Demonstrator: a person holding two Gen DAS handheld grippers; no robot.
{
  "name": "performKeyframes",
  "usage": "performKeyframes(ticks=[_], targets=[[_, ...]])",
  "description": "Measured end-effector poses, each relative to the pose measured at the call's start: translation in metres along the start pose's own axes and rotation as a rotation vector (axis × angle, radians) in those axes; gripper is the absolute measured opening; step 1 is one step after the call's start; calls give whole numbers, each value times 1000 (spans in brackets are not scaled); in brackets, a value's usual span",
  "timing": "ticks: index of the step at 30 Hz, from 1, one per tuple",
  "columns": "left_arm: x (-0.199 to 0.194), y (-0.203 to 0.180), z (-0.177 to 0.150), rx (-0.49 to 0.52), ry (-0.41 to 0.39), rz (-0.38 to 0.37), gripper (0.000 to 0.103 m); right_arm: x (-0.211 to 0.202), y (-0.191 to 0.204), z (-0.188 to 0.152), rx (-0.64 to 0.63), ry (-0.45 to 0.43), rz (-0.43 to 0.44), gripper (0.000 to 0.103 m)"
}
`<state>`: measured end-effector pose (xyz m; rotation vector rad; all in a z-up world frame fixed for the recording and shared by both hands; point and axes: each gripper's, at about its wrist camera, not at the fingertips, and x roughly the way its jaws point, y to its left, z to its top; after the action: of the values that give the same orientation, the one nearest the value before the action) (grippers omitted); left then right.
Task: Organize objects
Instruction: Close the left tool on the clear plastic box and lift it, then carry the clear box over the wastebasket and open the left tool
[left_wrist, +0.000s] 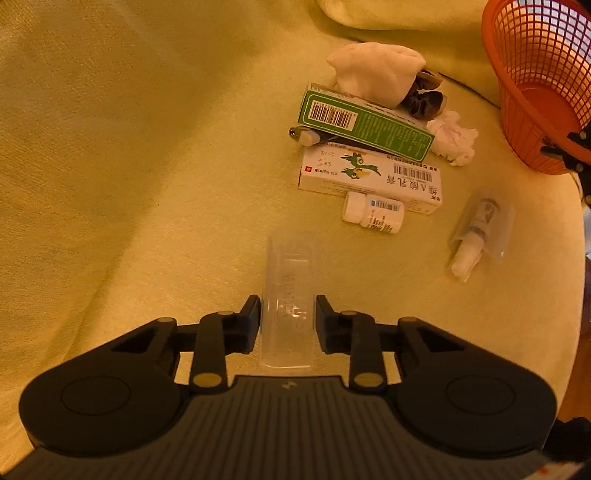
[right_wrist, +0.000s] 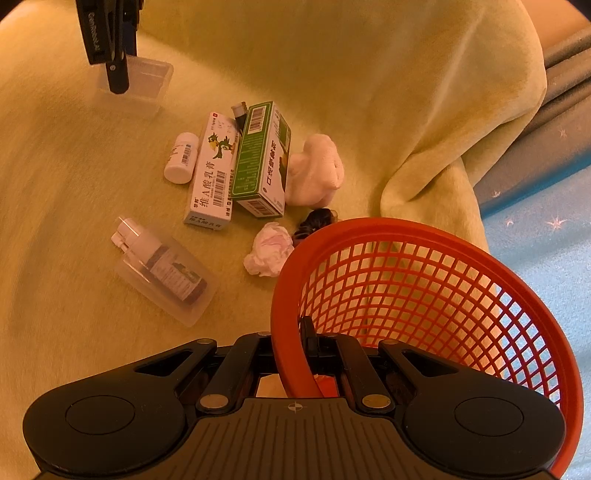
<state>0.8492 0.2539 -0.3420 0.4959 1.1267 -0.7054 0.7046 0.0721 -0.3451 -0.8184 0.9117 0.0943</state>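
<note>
The left gripper has its two black fingers pressed on the sides of a clear plastic box, so it is holding the box. The box sits low over the soft yellow blanket.

The right gripper is squeezed tight on the rim of the round orange plastic basket, with one finger inside the basket and one outside. The basket is tipped, with its open mouth facing the camera.

On the blanket between the two grippers lies a small pile of things. A green cardboard box rests partly on top of a white cardboard box with green birds on it. A small white pill bottle lies on its side, touching the white box. A white spray bottle in a clear plastic pack lies a little apart from the pile. A white bunched-up cloth sits at the other side of the green box, with a dark hair scrunchie just beside it. A crumpled white tissue lies near the basket.
</note>
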Motion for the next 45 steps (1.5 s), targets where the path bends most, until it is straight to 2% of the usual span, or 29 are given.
performKeyframes(ticks=[6, 22, 28, 38, 39, 40, 41, 45], targets=[[-25, -6, 15, -12, -18, -37, 26, 1, -1, 1, 5, 6, 5, 0], [-86, -64, 94, 76, -152, -243, 26, 2, -3, 3, 5, 13, 12, 0], [-92, -92, 126, 125, -184, -320, 26, 2, -3, 2, 14, 11, 13, 0], [-79, -142, 165, 179, -199, -418, 26, 3, -4, 2, 30, 6, 16, 0], [-77, -146, 168, 170, -197, -435, 27, 3, -4, 2, 31, 5, 15, 0], [-76, -148, 170, 160, -201, -437, 38, 3, -5, 2, 33, 5, 15, 0], [-75, -150, 172, 156, -207, -434, 44, 3, -5, 2, 34, 4, 16, 0], [-80, -148, 173, 150, -223, -426, 47, 3, -6, 2, 37, 5, 21, 0]])
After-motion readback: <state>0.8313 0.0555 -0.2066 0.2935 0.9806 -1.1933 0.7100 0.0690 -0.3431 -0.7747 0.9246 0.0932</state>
